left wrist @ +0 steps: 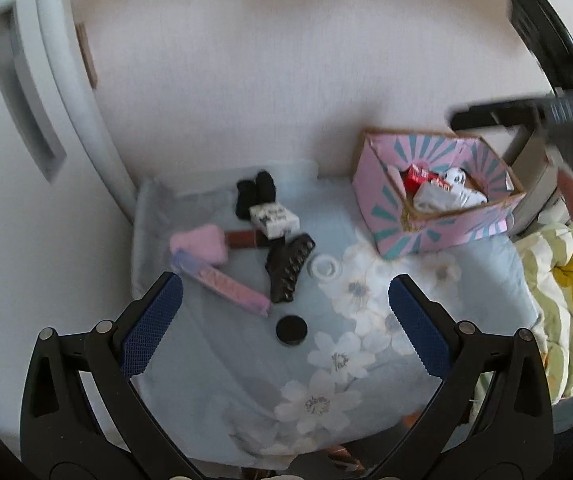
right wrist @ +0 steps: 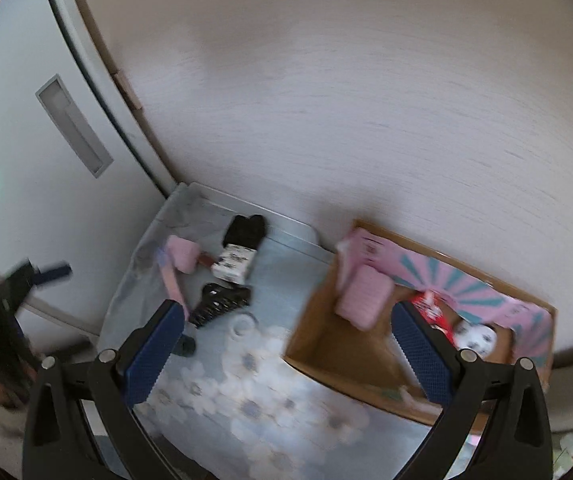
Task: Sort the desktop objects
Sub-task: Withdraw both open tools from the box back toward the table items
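Note:
A pink and teal cardboard box point(left wrist: 426, 236) point(right wrist: 498, 300) stands at the right of a floral cloth. It holds a red packet point(left wrist: 418, 176) point(right wrist: 432, 308), a white panda item point(left wrist: 456, 178) point(right wrist: 478, 336) and a pink case point(right wrist: 362, 300) seen in mid-air over its left half. Loose on the cloth lie a black hair claw point(left wrist: 288, 270) point(right wrist: 220, 304), a pink comb point(left wrist: 226, 284), a pink puff point(left wrist: 200, 244) point(right wrist: 182, 254), a printed white box point(left wrist: 274, 218) point(right wrist: 232, 264), black socks point(left wrist: 254, 194), a black round lid point(left wrist: 291, 330) and a clear ring point(left wrist: 323, 269). My left gripper point(left wrist: 284, 330) is open above the cloth. My right gripper point(right wrist: 288, 354) is open above the box edge.
A white wall runs behind the cloth and a white door with a recessed handle point(left wrist: 22, 92) stands at the left. A yellow-green flowered quilt point(left wrist: 566, 296) lies at the right. The right gripper and a hand show at the left wrist view's upper right point(left wrist: 526, 112).

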Available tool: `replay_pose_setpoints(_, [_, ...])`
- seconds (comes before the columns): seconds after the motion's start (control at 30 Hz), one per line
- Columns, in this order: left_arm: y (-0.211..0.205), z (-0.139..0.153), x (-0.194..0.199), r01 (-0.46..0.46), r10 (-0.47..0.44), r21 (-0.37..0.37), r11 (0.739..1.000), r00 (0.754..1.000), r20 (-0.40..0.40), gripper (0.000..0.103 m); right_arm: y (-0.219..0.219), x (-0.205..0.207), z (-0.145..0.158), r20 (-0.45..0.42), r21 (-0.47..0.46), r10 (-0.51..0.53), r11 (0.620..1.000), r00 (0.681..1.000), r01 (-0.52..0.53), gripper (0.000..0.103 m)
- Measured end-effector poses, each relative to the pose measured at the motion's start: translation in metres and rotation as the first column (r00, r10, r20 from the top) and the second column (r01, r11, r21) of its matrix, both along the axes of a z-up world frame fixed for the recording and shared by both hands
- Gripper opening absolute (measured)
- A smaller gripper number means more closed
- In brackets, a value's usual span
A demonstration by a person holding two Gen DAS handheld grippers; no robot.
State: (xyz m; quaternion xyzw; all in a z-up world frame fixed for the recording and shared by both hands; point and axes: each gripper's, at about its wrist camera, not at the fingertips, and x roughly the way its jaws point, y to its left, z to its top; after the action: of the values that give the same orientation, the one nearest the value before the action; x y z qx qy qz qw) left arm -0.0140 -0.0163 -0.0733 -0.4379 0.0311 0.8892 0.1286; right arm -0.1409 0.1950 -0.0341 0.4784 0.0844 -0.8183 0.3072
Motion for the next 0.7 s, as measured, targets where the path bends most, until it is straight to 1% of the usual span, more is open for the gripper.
replay_pose_setpoints(0.1, [0.006,-0.028,0.005,-0.001,0.001,-0.023,1.0,1.0,0.006,0.103,-0.027,-0.007,-0.014,0.03,0.017,0.02,1.0,0.999,-0.021,0.103])
replay_pose_setpoints(0.13, [0.009,-0.04,0.006,0.002,-0.002,-0.034,0.999,1.0,0.008,0.103,-0.035,-0.01,-0.019,0.045,0.019,0.026,0.999,0.999,-0.027,0.103])
replay_pose_setpoints(0.2, [0.011,-0.056,0.007,-0.001,0.001,-0.049,0.999,1.0,0.005,0.103,-0.054,-0.018,-0.035,0.089,0.031,0.042,0.999,0.995,-0.045,0.103])
replay_pose_setpoints(0.3, [0.012,-0.082,0.007,0.001,-0.001,-0.053,0.999,1.0,0.006,0.103,-0.08,-0.028,-0.06,0.149,0.06,0.064,0.996,0.987,-0.073,0.103])
replay_pose_setpoints(0.37, [0.012,-0.101,0.006,-0.002,0.003,-0.044,0.999,1.0,0.015,0.103,-0.099,-0.036,-0.081,0.199,0.079,0.075,0.993,0.977,-0.092,0.103])
replay_pose_setpoints(0.43, [0.011,-0.117,0.005,-0.01,0.011,-0.034,0.999,1.0,0.024,0.103,-0.111,-0.043,-0.097,0.239,0.092,0.079,0.99,0.968,-0.103,0.103])
replay_pose_setpoints(0.47, [0.012,-0.122,0.004,-0.014,0.014,-0.031,0.999,1.0,0.028,0.103,-0.121,-0.049,-0.108,0.264,0.101,0.076,0.989,0.961,-0.106,0.103])
replay_pose_setpoints(0.57, [0.01,-0.136,0.004,-0.029,0.03,-0.017,0.999,0.999,0.036,0.102,-0.137,-0.06,-0.128,0.309,0.109,0.07,0.988,0.949,-0.108,0.103])
replay_pose_setpoints(0.63, [0.008,-0.141,0.003,-0.037,0.037,0.002,0.999,0.998,0.042,0.102,-0.145,-0.064,-0.137,0.318,0.125,0.073,0.985,0.945,-0.119,0.103])
replay_pose_setpoints(0.7, [0.007,-0.145,0.003,-0.046,0.046,0.007,0.999,0.998,0.04,0.102,-0.155,-0.065,-0.147,0.331,0.141,0.077,0.981,0.94,-0.13,0.103])
